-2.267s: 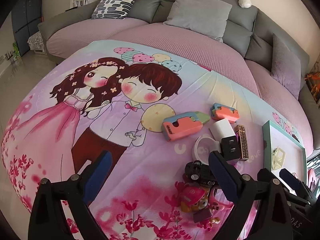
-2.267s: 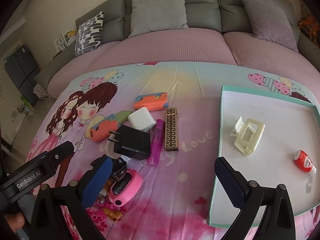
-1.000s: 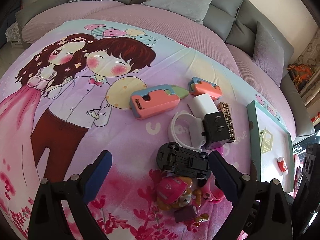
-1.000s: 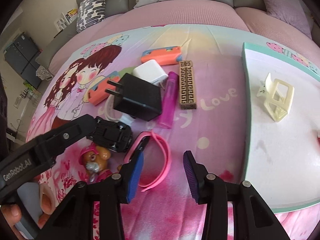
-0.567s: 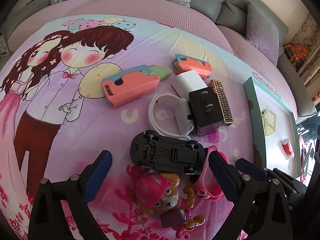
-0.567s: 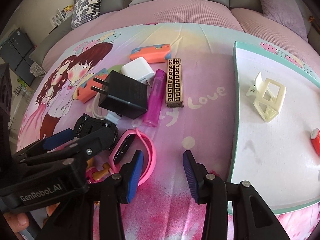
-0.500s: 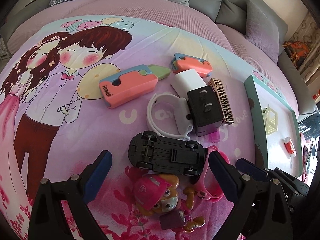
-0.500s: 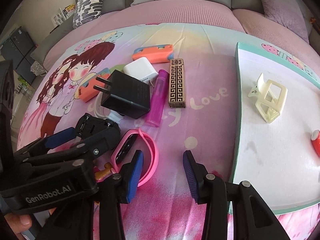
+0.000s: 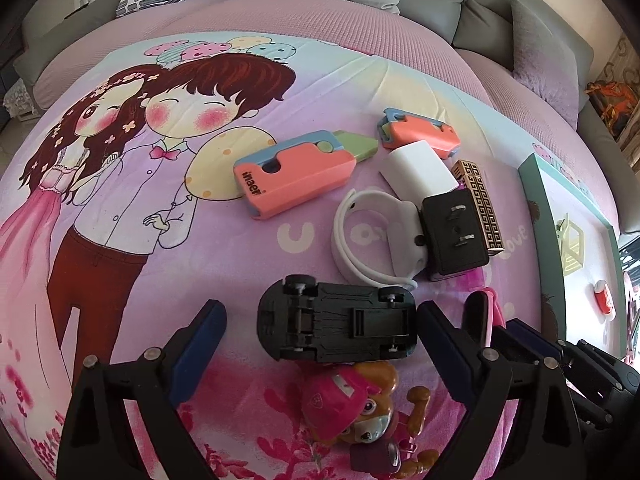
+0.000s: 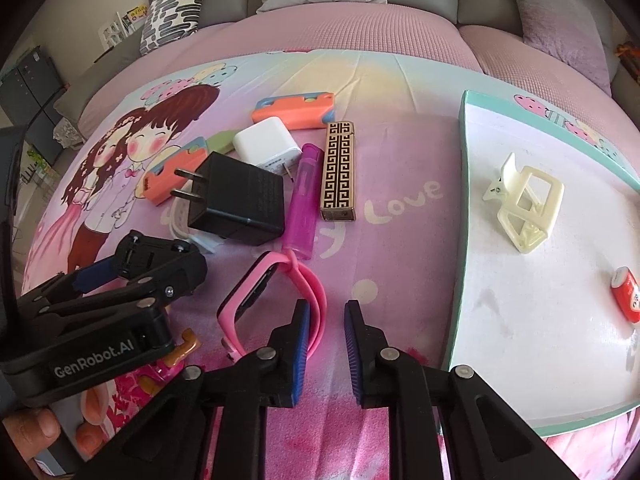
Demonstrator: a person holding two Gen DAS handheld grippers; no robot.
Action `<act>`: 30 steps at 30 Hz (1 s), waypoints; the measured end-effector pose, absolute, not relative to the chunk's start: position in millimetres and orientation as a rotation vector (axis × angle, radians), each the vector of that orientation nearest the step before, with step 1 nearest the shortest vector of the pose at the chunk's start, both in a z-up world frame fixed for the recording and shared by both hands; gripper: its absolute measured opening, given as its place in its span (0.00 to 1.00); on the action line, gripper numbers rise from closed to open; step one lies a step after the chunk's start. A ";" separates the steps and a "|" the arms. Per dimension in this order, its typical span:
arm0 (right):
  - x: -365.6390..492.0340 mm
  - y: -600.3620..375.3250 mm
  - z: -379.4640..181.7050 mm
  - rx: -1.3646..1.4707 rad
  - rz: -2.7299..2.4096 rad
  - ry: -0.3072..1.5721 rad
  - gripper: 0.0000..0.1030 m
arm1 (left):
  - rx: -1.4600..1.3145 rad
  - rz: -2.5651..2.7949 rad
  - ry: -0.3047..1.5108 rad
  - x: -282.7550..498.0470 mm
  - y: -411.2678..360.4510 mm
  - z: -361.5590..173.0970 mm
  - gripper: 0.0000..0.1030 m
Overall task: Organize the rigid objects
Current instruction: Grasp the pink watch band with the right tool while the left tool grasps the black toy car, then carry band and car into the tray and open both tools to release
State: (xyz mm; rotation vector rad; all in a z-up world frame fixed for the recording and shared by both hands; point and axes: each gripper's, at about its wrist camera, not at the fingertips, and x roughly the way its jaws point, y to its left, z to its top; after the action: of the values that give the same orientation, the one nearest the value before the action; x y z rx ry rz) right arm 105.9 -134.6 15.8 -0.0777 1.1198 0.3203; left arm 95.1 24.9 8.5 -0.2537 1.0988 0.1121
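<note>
"GenRobot.AI" is printed in pale letters on the left gripper (image 10: pixel 120 276), seen from the right wrist view. The printed sheet (image 10: pixel 400 160) carries the word "Love" beside the gold patterned case (image 10: pixel 338 172), and the larger orange and blue folding toy (image 9: pixel 294 178) has lettering on its end, upside down and hard to make out.

There are two orange folding toys, the smaller one (image 9: pixel 420 138) further back. There are two plug chargers, one black (image 10: pixel 236 200) and one white (image 10: pixel 267 147), touching at a corner. There are two wrist bands, one white (image 9: pixel 376 236) and one pink (image 10: pixel 276 300). One purple tube (image 10: pixel 304 196), one black toy car (image 9: pixel 336 326) lying upside down, and one pup figure in a pink helmet (image 9: pixel 352 404) make up the rest.

The left gripper's jaws stand wide apart with the car between them, the right finger close to the car's end, nothing clamped. The right gripper (image 10: pixel 326 344) is narrowed but grips nothing; its left finger sits against the pink band's loop.

On the right, the teal-rimmed tray (image 10: pixel 464 200) holds one cream hair clip (image 10: pixel 528 204) and one small red and white item (image 10: pixel 626 294), with bare white floor between them. Bare sheet lies between pile and tray.
</note>
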 end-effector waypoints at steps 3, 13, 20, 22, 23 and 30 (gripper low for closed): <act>105.8 -131.3 16.0 -0.079 0.336 1.116 0.11 | -0.224 0.119 1.099 95.5 25.1 9.4 0.79; 105.7 -126.2 12.1 -0.103 0.345 1.116 0.09 | -0.223 0.107 1.088 94.6 24.2 10.9 0.74; 104.4 -119.9 9.8 -0.146 0.325 1.106 0.09 | -0.209 0.109 1.090 94.9 21.5 8.8 0.74; 103.5 -117.8 9.6 -0.163 0.319 1.101 0.09 | -0.198 0.113 1.091 95.9 19.2 8.2 0.74; 103.1 -116.8 9.4 -0.170 0.317 1.099 0.09 | -0.195 0.114 1.092 96.1 18.7 8.1 0.74; 102.3 -123.6 20.1 -0.098 0.327 1.068 0.09 | -0.241 0.100 1.059 93.0 24.4 15.4 0.74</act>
State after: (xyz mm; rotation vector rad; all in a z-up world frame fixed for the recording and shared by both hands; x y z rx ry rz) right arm 102.3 -123.6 20.1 -0.0979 1.0683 0.3269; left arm 93.0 24.4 15.4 -0.2412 1.0589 0.1000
